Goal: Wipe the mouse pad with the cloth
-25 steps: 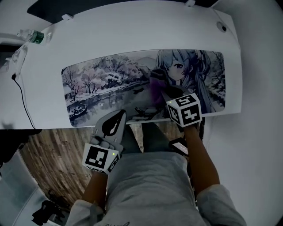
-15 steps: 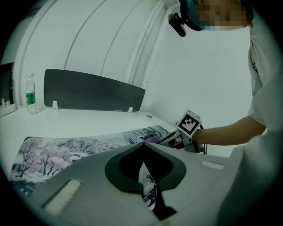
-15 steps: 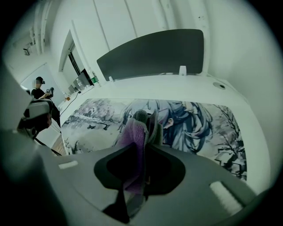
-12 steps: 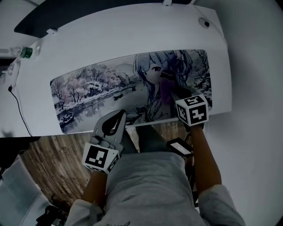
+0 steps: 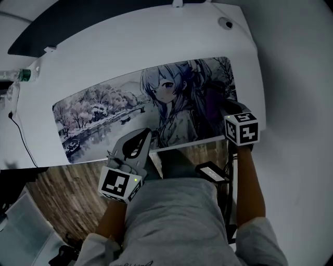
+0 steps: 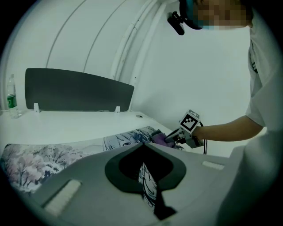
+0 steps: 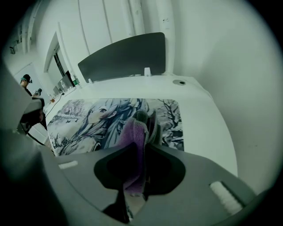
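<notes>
A long mouse pad (image 5: 104, 111) printed with an anime girl and snowy trees lies on the white desk (image 5: 130, 47). My right gripper (image 5: 221, 110) is shut on a purple cloth (image 5: 207, 100), which is pressed onto the pad's right end. In the right gripper view the cloth (image 7: 132, 132) hangs bunched between the jaws of the right gripper (image 7: 144, 143) over the mouse pad (image 7: 88, 119). My left gripper (image 5: 136, 139) hovers at the desk's front edge, shut with nothing in it. The left gripper view looks past the left gripper (image 6: 144, 143) along the mouse pad (image 6: 53, 154) to the cloth (image 6: 158, 138).
A water bottle (image 5: 23, 75) stands at the desk's far left, beside a black cable (image 5: 21, 135). A dark panel (image 5: 104, 15) runs along the back edge. A round grommet (image 5: 225, 23) sits at the back right corner. Wooden floor (image 5: 62, 192) shows below the desk.
My right gripper has slid the cloth rightward across the pad, from beside the girl's face to the right end. The left gripper has stayed at the front edge.
</notes>
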The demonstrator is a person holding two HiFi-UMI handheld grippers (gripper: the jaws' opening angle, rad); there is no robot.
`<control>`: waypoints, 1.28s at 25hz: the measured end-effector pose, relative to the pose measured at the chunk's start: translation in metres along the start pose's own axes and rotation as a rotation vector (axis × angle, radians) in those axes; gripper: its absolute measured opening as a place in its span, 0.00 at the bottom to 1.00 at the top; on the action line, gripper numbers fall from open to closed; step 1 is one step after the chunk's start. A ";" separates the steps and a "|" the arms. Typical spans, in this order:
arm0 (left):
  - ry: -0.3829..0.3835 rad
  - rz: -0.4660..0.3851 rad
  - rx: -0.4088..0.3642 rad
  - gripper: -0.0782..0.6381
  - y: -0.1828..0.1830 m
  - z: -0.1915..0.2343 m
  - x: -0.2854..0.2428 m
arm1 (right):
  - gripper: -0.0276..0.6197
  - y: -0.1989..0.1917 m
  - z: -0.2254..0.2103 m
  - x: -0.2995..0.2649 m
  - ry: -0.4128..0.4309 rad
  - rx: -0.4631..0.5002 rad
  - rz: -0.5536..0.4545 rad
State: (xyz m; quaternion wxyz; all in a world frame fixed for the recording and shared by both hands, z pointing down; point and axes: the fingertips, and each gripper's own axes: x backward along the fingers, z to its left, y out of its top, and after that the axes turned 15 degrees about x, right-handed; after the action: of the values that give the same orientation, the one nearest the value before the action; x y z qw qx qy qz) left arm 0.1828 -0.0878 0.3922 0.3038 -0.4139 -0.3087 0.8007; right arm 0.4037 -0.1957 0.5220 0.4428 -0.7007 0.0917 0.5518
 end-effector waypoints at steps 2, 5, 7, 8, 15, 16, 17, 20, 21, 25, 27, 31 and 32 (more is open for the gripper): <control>0.000 0.001 -0.002 0.14 0.003 -0.001 -0.002 | 0.16 -0.008 -0.016 0.006 -0.027 -0.018 0.009; -0.003 -0.001 -0.004 0.14 0.005 -0.004 -0.006 | 0.16 -0.018 -0.040 0.015 -0.071 -0.038 0.022; -0.003 0.006 -0.007 0.14 0.006 -0.005 -0.007 | 0.16 -0.022 -0.048 0.017 -0.088 -0.050 0.026; -0.004 0.010 -0.006 0.14 0.005 -0.005 -0.006 | 0.16 -0.023 -0.049 0.018 -0.092 -0.055 0.027; -0.004 0.012 0.010 0.14 -0.002 0.008 0.009 | 0.16 -0.009 -0.032 0.030 -0.080 -0.084 -0.009; -0.005 0.012 0.012 0.14 -0.005 0.009 0.012 | 0.16 -0.006 -0.026 0.032 -0.074 -0.088 -0.019; -0.008 0.013 0.014 0.14 -0.008 0.011 0.016 | 0.16 -0.002 -0.020 0.034 -0.070 -0.089 -0.029; -0.021 0.009 0.016 0.14 -0.014 0.016 0.031 | 0.16 0.009 0.008 0.040 -0.057 -0.083 -0.053; -0.025 0.005 0.018 0.14 -0.016 0.019 0.039 | 0.16 0.013 0.020 0.042 -0.051 -0.081 -0.059; -0.027 -0.022 0.026 0.14 -0.017 0.038 0.074 | 0.16 0.031 0.075 0.047 -0.017 -0.080 -0.080; -0.017 -0.033 0.029 0.14 -0.019 0.052 0.096 | 0.16 0.041 0.107 0.045 0.009 -0.088 -0.091; 0.029 -0.052 0.045 0.14 -0.030 0.085 0.143 | 0.16 0.059 0.174 0.034 0.070 -0.094 -0.110; 0.039 -0.058 0.049 0.14 -0.033 0.093 0.154 | 0.16 0.065 0.191 0.031 0.084 -0.090 -0.116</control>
State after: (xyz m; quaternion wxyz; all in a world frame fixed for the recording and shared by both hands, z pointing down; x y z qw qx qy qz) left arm 0.0383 0.0245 0.3876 0.3428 -0.4128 -0.2949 0.7906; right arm 0.2433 -0.0852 0.4617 0.4379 -0.7467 0.0447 0.4987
